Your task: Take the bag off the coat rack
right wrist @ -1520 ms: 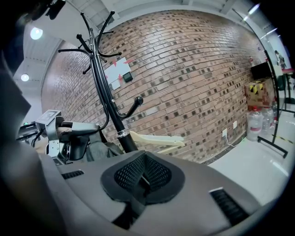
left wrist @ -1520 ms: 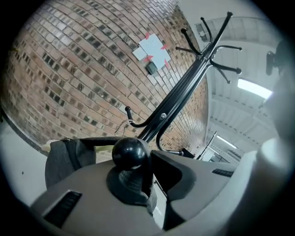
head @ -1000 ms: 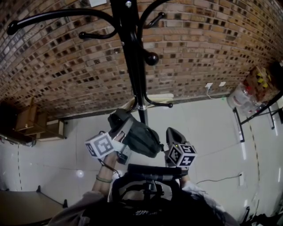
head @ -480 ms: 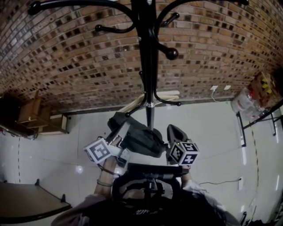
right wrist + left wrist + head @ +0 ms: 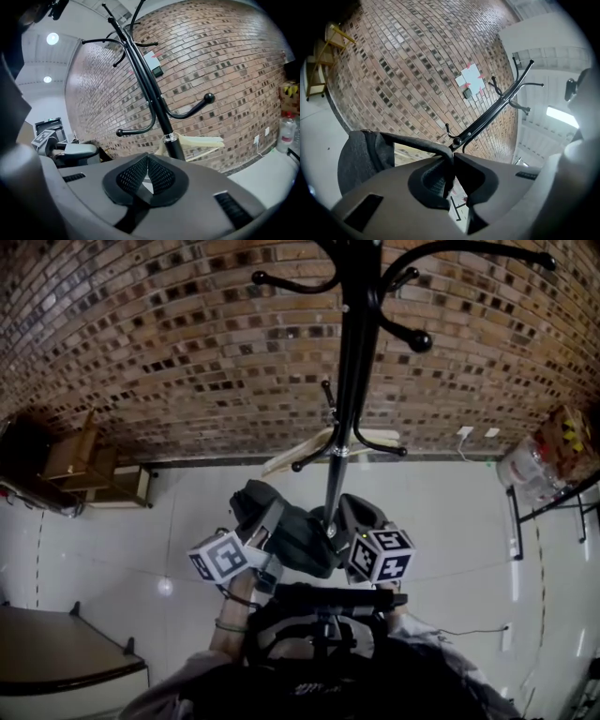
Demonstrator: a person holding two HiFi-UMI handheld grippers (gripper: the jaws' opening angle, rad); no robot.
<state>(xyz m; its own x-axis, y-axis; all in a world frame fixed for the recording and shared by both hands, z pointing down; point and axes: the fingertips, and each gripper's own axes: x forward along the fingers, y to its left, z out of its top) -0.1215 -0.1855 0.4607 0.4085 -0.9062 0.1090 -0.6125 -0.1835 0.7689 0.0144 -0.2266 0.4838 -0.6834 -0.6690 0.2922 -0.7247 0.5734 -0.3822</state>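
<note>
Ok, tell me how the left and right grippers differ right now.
The left gripper pinches the strap of the bag; the right gripper grips nothing. In the head view the left gripper sits left of the bag, the right gripper right of it, near the pole of the rack. Both have their jaws closed.

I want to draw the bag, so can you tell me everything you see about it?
The bag is soft and dark grey, like cloth, with a dark strap. It hangs slumped in front of the coat rack pole, below the hooks and on none of them. The left gripper is pinched shut on its strap.
</note>
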